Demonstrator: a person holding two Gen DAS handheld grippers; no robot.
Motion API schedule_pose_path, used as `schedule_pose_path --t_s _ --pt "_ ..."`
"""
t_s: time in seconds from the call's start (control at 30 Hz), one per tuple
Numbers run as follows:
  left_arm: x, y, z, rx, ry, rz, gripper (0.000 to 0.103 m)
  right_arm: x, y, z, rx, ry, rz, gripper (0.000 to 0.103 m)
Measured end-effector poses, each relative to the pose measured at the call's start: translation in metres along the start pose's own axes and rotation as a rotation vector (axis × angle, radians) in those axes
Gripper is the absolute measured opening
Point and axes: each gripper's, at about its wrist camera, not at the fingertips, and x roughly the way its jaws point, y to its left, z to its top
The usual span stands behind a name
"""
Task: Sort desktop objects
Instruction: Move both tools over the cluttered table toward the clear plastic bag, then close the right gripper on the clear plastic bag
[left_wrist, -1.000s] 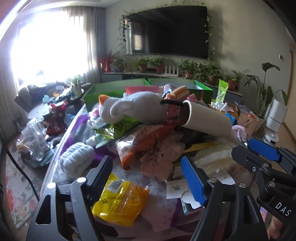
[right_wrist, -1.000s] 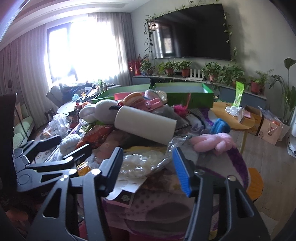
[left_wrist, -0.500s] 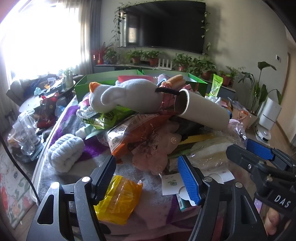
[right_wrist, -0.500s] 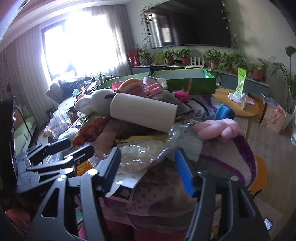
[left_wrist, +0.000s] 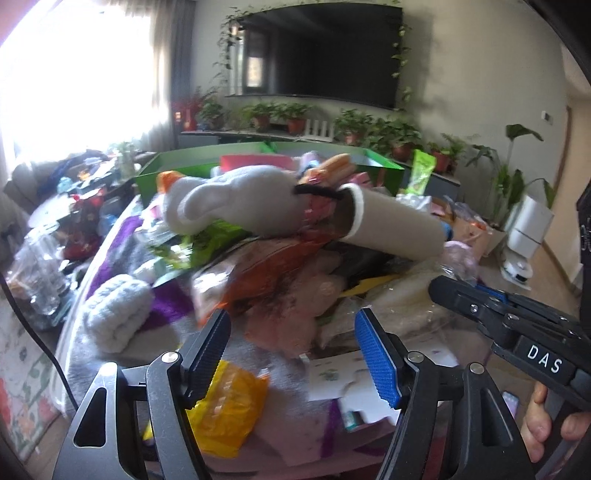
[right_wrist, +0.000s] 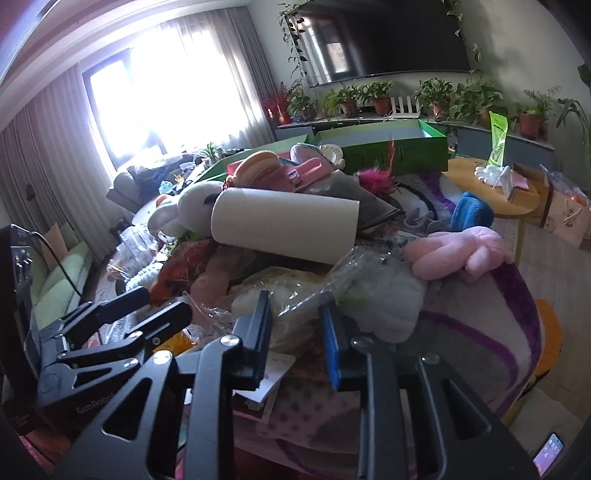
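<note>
A heap of mixed objects covers the blanket-draped table. A cardboard tube (left_wrist: 391, 229) (right_wrist: 284, 229) lies on top, beside a white plush rabbit (left_wrist: 236, 206). My left gripper (left_wrist: 291, 354) (right_wrist: 166, 306) is open over the front of the heap, above a yellow packet (left_wrist: 229, 410), with nothing between its fingers. My right gripper (right_wrist: 295, 336) (left_wrist: 436, 291) is closing its jaws at the heap's near right side. A clear plastic bag (right_wrist: 295, 295) of pale stuffing fills the narrow gap between the pads, and they press on it. A pink plush (right_wrist: 458, 254) lies to the right.
Two open green boxes (right_wrist: 388, 147) (left_wrist: 177, 170) stand at the table's far end. A white knitted item (left_wrist: 118, 314) lies at the left edge. A round yellow side table (right_wrist: 495, 199) is off to the right. A person's hand (left_wrist: 543, 421) holds the right gripper's handle.
The right gripper's jaws went from wide apart to narrow around the clear bag, and it edged forward and down. The left gripper tipped slightly and stays open.
</note>
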Motion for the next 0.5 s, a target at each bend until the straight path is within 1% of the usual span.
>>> schedule_pose_path --t_s 0.07,0.2,0.3,0.33,0.37,0.4,0.43,0.5 --pt "-0.001 -0.007 0.0 0.02 -0.003 -0.041 0.071 -0.006 -0.006 0.002 0.025 -0.015 0.022 0.025" --pt "0.001 -0.024 0.0 0.07 0.011 -0.108 0.071 -0.014 -0.013 0.003 0.041 -0.032 0.013 0.025" --pt "0.007 -0.033 -0.002 0.092 0.039 -0.133 0.071 -0.013 -0.018 0.002 0.059 -0.019 0.017 0.025" --pt "0.01 -0.034 -0.002 0.091 0.049 -0.135 0.067 -0.012 -0.019 0.0 0.065 -0.012 0.02 0.025" --pt "0.013 -0.034 -0.001 0.085 0.056 -0.14 0.06 -0.01 -0.02 -0.001 0.072 -0.003 0.024 0.025" --pt "0.016 -0.034 0.0 0.074 0.07 -0.167 0.047 -0.008 -0.023 0.0 0.078 0.001 0.027 0.025" --pt "0.019 -0.034 0.001 0.06 0.089 -0.193 0.042 -0.008 -0.025 -0.001 0.085 0.006 0.035 0.025" --pt "0.023 -0.033 0.002 0.044 0.098 -0.205 0.04 -0.006 -0.027 -0.002 0.091 0.016 0.042 0.025"
